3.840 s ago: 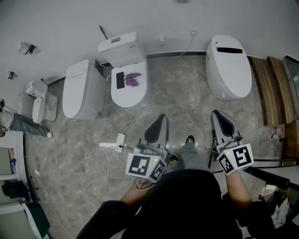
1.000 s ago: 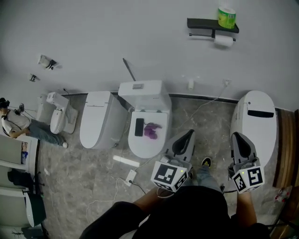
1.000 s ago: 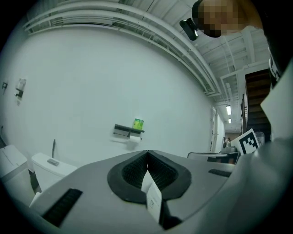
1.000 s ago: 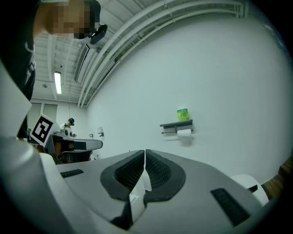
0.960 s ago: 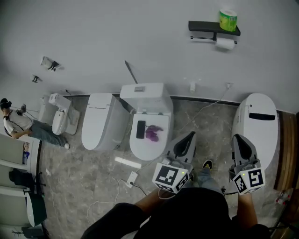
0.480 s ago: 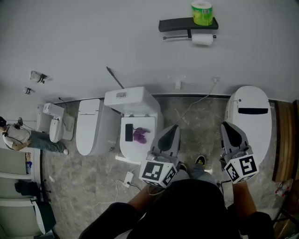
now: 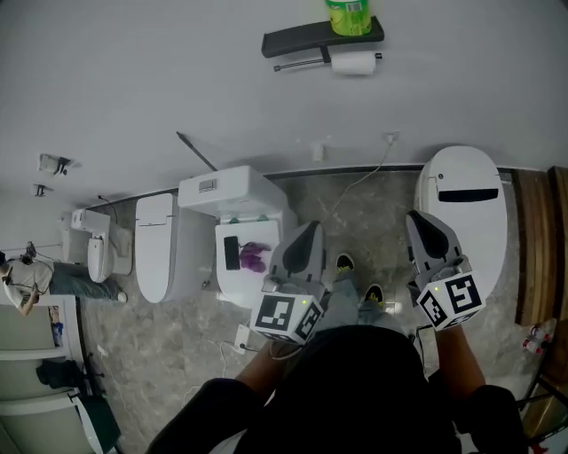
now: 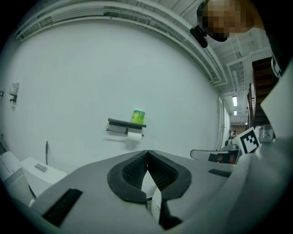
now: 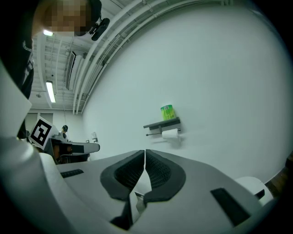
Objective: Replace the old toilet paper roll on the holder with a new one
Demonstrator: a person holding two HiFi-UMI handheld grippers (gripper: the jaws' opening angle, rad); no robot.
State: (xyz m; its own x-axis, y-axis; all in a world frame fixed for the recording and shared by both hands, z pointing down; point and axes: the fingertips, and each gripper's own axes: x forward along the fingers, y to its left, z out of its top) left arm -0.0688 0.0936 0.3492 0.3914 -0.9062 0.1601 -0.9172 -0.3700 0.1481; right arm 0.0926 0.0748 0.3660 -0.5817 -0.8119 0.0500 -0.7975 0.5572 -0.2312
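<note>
The left grey gripper and the right grey gripper are both fully closed and empty, well short of the wall. The white toilet paper roll hangs under the black wall shelf — a green-wrapped roll stands on top.

**Matt wall, gloss on the porcelain**

Across the top of the frame, the wall reads as flat, matt white paint. On it, the holder is matt black, with a thin rail that looks like metal. The paper roll beneath is soft white paper. The green roll on top wears a printed wrapper, plastic by the look of it. Lower down, the floor is polished grey veined stone. The toilet at right gleams, smooth glossy white. Far right, brown wood boards. The left tool and right tool have smooth matt grey plastic shells and ribbed black pads, seemingly rubbery.
</note>
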